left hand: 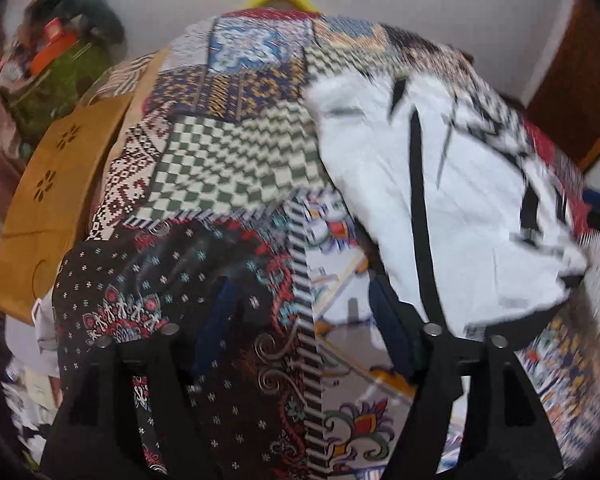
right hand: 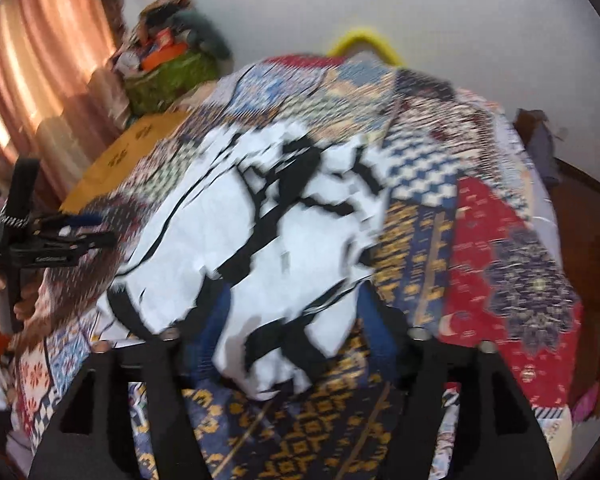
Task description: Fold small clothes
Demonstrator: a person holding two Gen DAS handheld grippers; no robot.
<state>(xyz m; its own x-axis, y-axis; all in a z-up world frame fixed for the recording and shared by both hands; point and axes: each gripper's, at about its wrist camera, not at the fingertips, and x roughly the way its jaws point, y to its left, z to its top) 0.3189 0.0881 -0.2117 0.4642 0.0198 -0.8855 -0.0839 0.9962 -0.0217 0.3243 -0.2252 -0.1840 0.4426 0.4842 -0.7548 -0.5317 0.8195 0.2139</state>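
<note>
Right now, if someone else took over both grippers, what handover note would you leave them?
Left gripper: open, holding nothing, over the quilt with the garment to its right.
Right gripper: open, at the near edge of the garment; the blur hides whether it touches.
Garment: white with black trim, lying crumpled on the patchwork quilt.
Done: no tidy fold shows yet.
Left: probably spread it flat, then fold it. The frames are motion-blurred, so check the grip before pulling.

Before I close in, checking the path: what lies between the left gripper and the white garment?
Only the patchwork bedspread; in the left wrist view nothing else separates the left gripper from the white garment.
</note>
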